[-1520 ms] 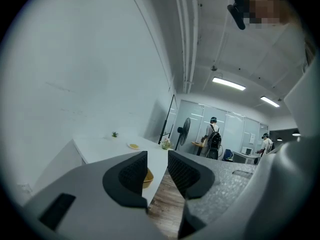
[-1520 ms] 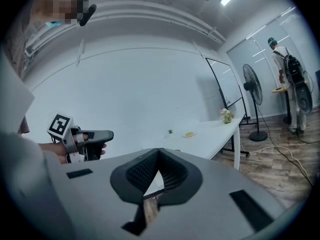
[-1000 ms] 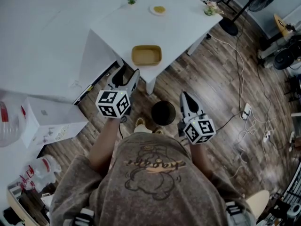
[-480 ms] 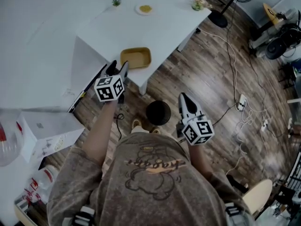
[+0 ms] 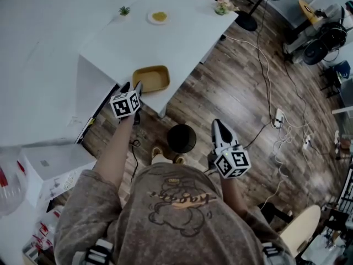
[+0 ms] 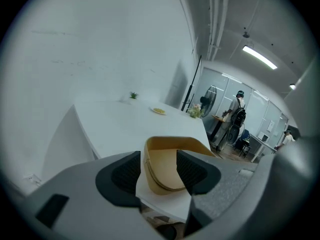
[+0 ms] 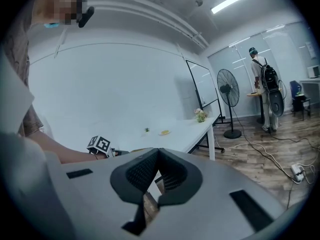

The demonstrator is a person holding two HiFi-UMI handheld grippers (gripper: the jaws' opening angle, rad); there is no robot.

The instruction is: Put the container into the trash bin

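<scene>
The container [image 5: 150,79], a shallow tan tray, lies near the front corner of the white table [image 5: 182,37]. My left gripper [image 5: 131,86] reaches its near-left edge. In the left gripper view the jaws of that gripper [image 6: 158,173] stand open, with the container [image 6: 164,156] just beyond and between them, untouched as far as I can tell. The black round trash bin [image 5: 181,138] stands on the wood floor below the table corner. My right gripper [image 5: 218,126] hangs to the right of the bin; seen in its own view, the right gripper [image 7: 159,152] is shut on nothing.
A small plate with yellow food [image 5: 159,17], a tiny plant [image 5: 124,10] and a flower pot [image 5: 223,5] stand at the table's far side. Cables and a power strip [image 5: 277,117] lie on the floor at right. A white box [image 5: 49,164] sits at left.
My left gripper has moved forward and up, from beside the table's corner to the container's edge. The right gripper has stayed beside the bin.
</scene>
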